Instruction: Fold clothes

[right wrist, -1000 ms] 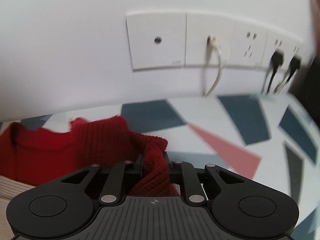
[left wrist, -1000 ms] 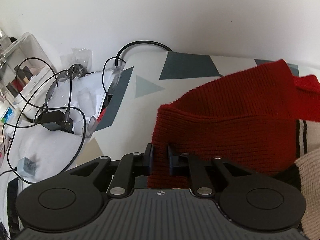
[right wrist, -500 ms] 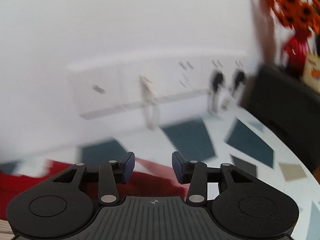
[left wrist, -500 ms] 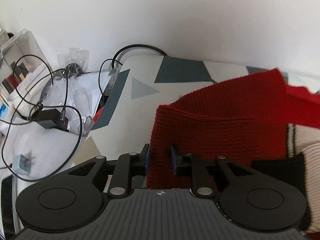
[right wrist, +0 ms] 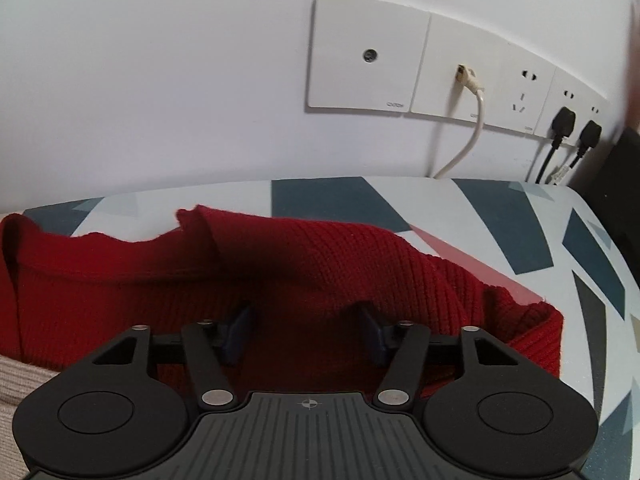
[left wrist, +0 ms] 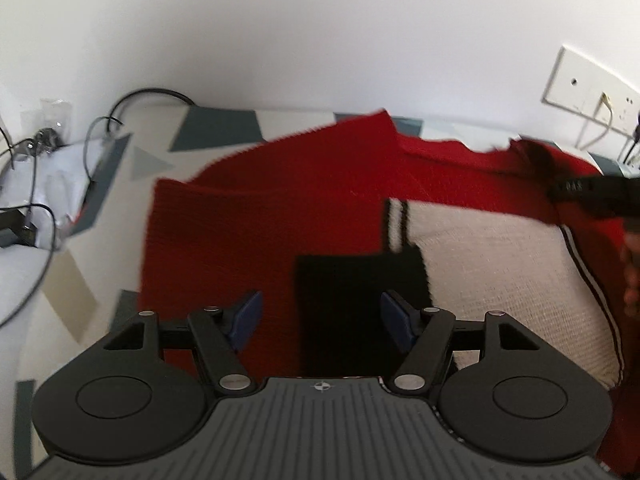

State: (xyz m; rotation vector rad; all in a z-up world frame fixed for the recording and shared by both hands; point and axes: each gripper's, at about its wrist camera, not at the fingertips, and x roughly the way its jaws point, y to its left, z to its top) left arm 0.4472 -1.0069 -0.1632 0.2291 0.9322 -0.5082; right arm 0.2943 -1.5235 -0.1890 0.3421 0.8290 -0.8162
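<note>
Left wrist: sweater (left wrist: 280, 216) long axis left-right, collar seemingly toward wall.

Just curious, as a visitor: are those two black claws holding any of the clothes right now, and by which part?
Nothing is held. The left gripper and right gripper are opening, pads clear of the red knitted sweater.

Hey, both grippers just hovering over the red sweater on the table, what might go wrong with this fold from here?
1. The folded red sweater lies bunched and uneven near the right gripper, whose jaws are opening with nothing pinched, so the fold may slump or spring open.
2. The left gripper, jaws also opening, hangs over the black cuff; closing here could snag and drag it.
3. Loose cables lie near the sweater's left edge.
</note>
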